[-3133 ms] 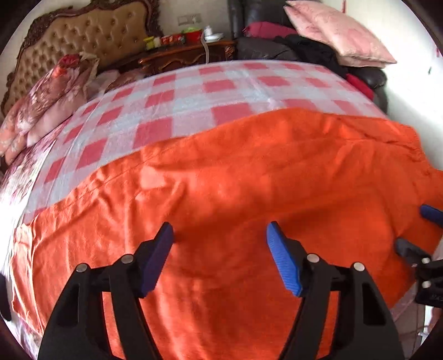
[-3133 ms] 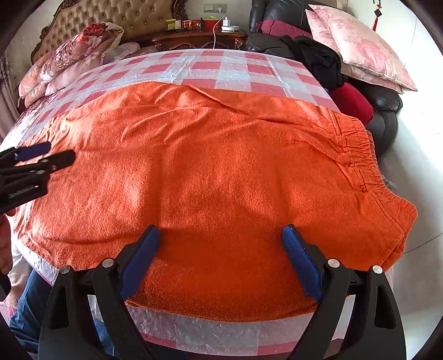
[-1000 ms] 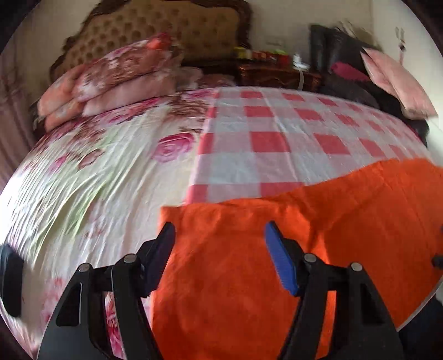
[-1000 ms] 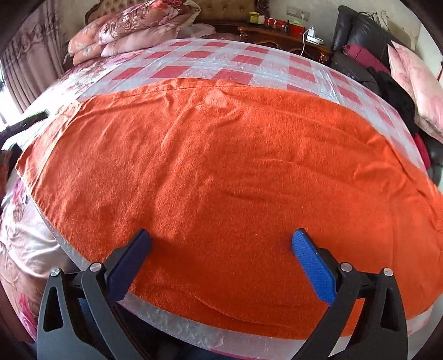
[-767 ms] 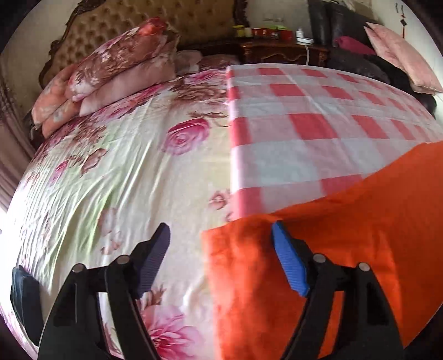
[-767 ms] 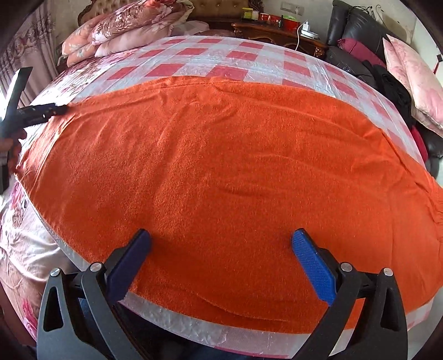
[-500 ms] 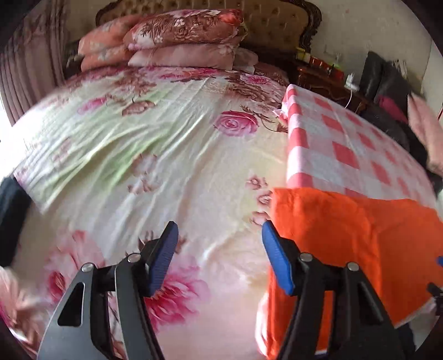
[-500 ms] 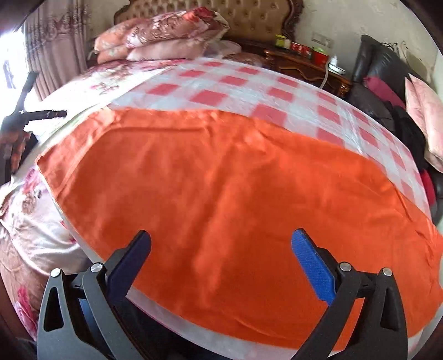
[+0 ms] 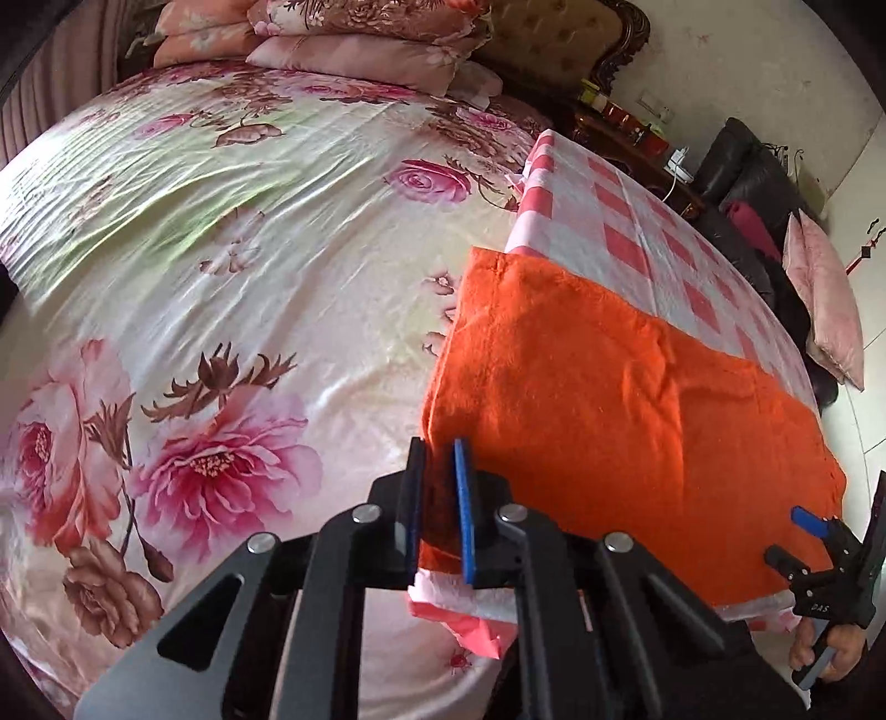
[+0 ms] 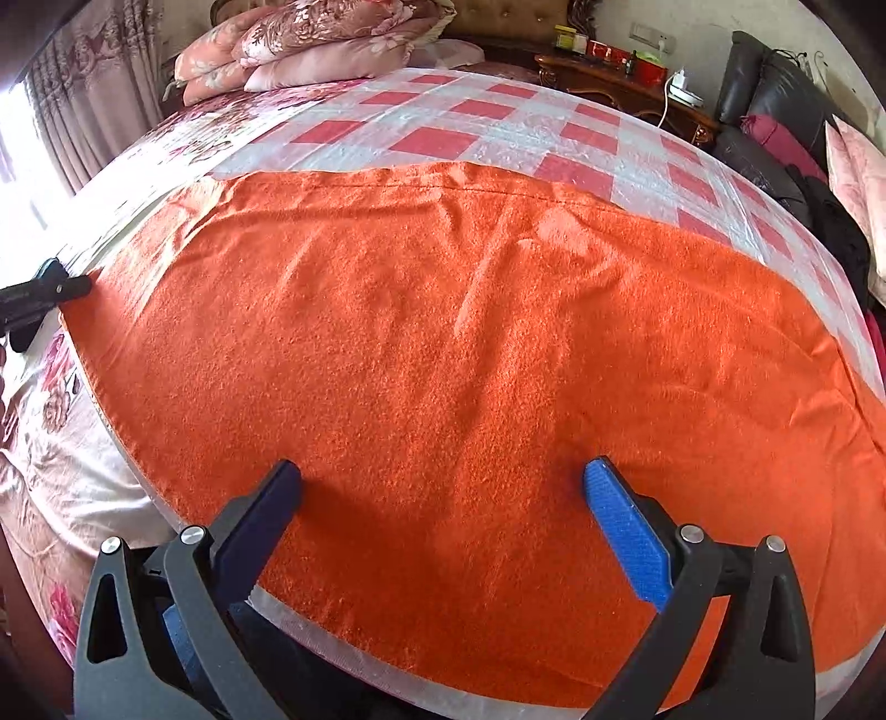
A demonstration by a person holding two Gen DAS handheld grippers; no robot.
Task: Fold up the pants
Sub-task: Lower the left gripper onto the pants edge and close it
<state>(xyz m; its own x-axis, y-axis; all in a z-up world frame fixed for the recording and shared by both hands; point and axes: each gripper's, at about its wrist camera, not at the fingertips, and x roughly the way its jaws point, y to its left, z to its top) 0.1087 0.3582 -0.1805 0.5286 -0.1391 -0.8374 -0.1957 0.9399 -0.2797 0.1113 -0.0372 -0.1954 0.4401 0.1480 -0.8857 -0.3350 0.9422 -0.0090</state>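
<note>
The orange pants lie flat on a red-and-white checked sheet on the bed. My left gripper is shut on the near corner of the pants' leg end, at the left edge of the cloth. In the right wrist view the pants fill the middle, and my right gripper is open, its blue pads just above the near edge of the cloth, holding nothing. The left gripper shows at the far left there, on the hem. The right gripper shows at the far right of the left wrist view.
A floral bedspread covers the bed left of the pants. Stacked pillows lie at the headboard. A wooden nightstand with bottles, a dark sofa with clothes and a pink cushion stand beyond the bed.
My left gripper swung left to the leg end of the pants and closed on its near corner. My right gripper stayed open over the near edge.
</note>
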